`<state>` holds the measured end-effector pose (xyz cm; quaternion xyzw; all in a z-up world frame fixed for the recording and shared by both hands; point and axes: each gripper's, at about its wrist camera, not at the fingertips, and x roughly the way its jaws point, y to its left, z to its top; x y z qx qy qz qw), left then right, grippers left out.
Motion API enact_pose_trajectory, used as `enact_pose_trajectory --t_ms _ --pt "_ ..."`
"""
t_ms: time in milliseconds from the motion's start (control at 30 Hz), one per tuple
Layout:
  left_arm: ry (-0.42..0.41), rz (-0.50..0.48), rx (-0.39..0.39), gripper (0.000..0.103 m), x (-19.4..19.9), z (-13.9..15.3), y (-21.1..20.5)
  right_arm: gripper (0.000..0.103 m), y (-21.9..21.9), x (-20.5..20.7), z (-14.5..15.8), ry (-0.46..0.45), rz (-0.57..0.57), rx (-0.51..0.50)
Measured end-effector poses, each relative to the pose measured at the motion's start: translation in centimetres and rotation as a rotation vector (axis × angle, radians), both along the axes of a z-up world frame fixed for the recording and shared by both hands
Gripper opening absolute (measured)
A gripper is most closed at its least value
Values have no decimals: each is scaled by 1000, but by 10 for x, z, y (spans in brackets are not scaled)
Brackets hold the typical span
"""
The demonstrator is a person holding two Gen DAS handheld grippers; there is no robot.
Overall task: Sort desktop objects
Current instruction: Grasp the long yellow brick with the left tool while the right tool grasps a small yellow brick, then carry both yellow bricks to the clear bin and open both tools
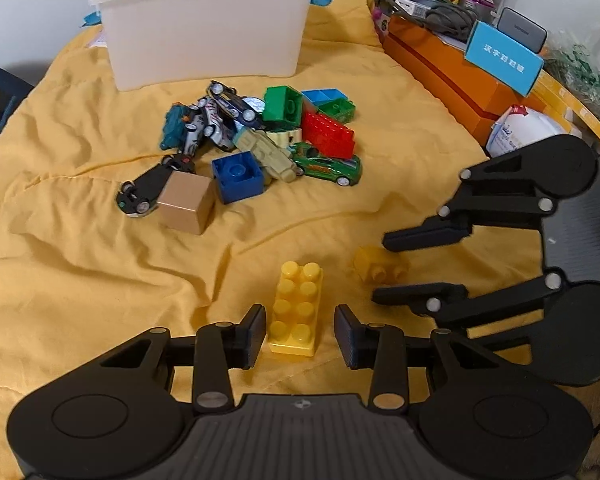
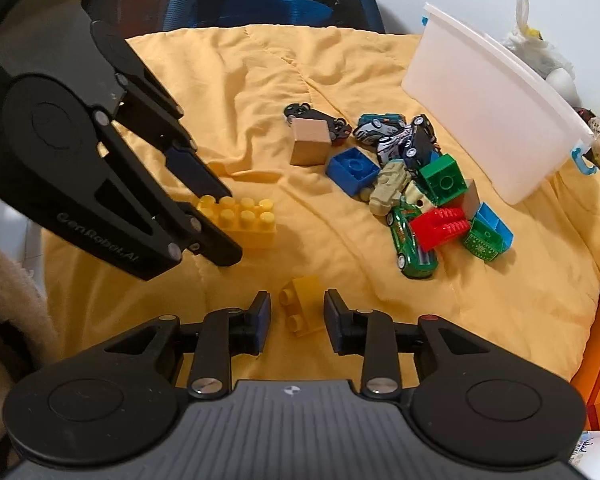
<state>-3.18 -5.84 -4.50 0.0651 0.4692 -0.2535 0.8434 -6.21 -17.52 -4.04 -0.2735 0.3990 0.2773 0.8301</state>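
Observation:
A long yellow studded brick (image 1: 296, 312) lies on the yellow cloth between the fingers of my open left gripper (image 1: 300, 334); the pads stand apart from it. It also shows in the right wrist view (image 2: 246, 220). A small yellow brick (image 2: 300, 306) lies between the fingers of my open right gripper (image 2: 296, 318), untouched; it also shows in the left wrist view (image 1: 376, 266), where the right gripper (image 1: 380, 268) straddles it. A pile of toy cars and coloured bricks (image 1: 260, 136) lies farther out.
A white plastic bin (image 1: 204, 28) stands behind the pile. A tan cube (image 1: 186, 202) and a blue brick (image 1: 238, 176) lie near the pile. Orange boxes (image 1: 452, 76) and clutter line the right side. The cloth (image 1: 60, 260) is wrinkled.

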Motion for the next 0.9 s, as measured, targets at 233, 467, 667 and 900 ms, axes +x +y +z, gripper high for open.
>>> enact_pose_trajectory --t_ms 233,467,667,900 --pt "-25 -19 29 28 4 -1 -4 18 -14 23 -2 116 -157 126" --pt "-52 -15 45 27 13 3 5 18 -13 29 7 138 -243 193" --pt "0 -57 28 30 12 -4 9 24 -19 26 -2 181 -315 220" --pt "-20 -104 9 27 29 15 14 17 -15 35 8 161 -365 221"
